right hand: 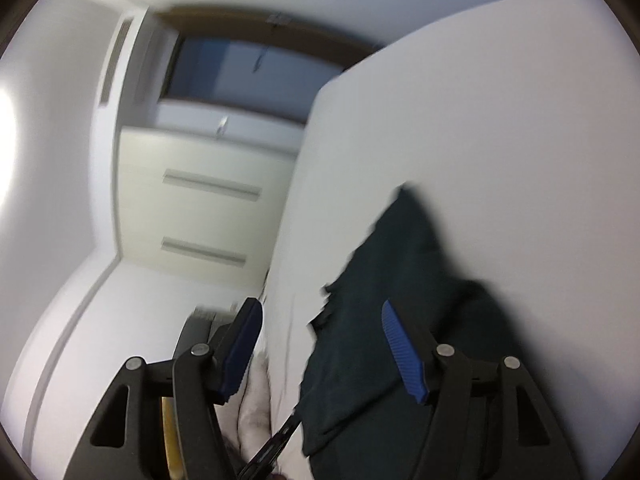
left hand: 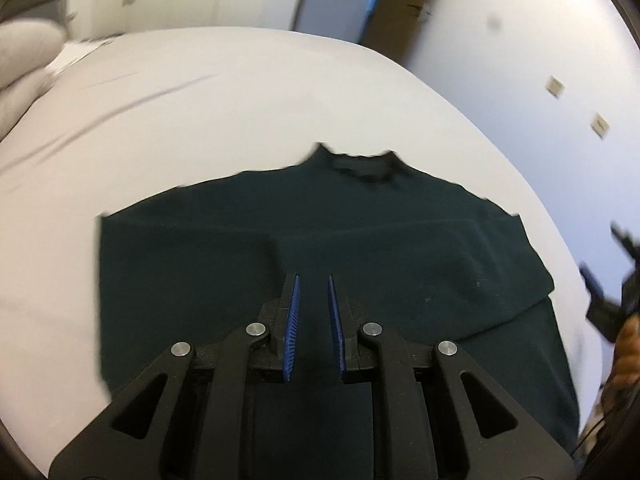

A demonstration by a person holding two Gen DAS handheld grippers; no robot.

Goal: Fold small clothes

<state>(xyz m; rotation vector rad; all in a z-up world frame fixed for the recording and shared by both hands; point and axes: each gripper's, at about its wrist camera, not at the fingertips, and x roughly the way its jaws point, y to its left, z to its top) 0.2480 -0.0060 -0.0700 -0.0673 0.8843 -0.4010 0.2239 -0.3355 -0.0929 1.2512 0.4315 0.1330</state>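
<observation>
Dark green knit top, short collar toward twelve o'clock, spread flat on white sheet-covered bed, one side folded over the body. Left gripper hovering above the garment's lower middle, blue ribbed pads a narrow slit apart, nothing pinched between them. Right gripper held wide, blue pads well apart, empty, garment edge visible through the gap but untouched. Same right gripper glimpsed at three o'clock of the left view, blurred, a hand behind it. Pale drawer unit at ten o'clock in the right view. Grey pillow at ten o'clock in the left view.
</observation>
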